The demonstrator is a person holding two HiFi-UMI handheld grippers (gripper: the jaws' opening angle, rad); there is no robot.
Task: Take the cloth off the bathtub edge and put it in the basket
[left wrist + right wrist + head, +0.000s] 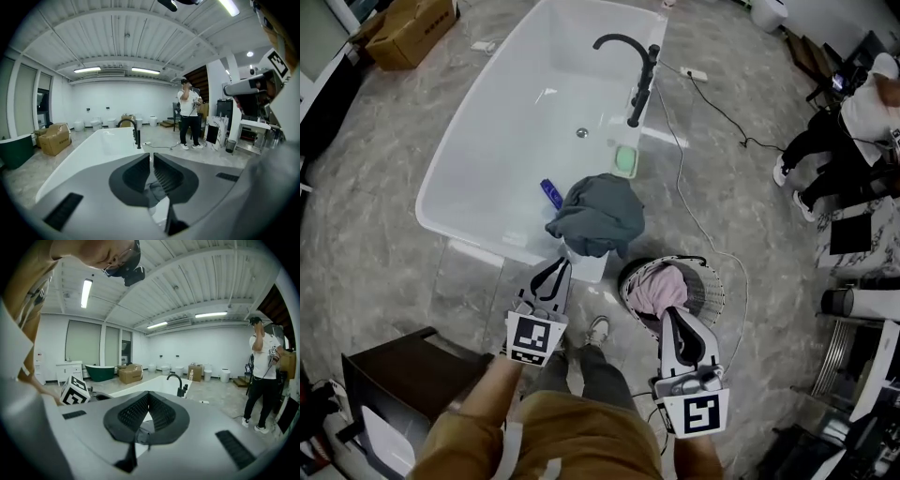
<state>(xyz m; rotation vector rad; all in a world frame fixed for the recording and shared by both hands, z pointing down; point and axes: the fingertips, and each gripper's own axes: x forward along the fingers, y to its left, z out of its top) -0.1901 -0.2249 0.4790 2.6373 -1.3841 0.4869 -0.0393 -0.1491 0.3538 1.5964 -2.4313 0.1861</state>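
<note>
We hold our left gripper [557, 268] and right gripper [667, 317] closed and empty above the grey marbled floor [375, 197]. Just past the left one, the grey cloth [598, 216] lies heaped on the near edge of the white bathtub [487, 150]. To the right, near the right gripper, a wire basket [713, 281] holds a pink cloth [654, 291].

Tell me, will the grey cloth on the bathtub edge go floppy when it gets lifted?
Probably floppy: the grey cloth lies crumpled in soft folds and droops over the bathtub edge. It likely weighs little for its size, and should dangle rather than roll.
</note>
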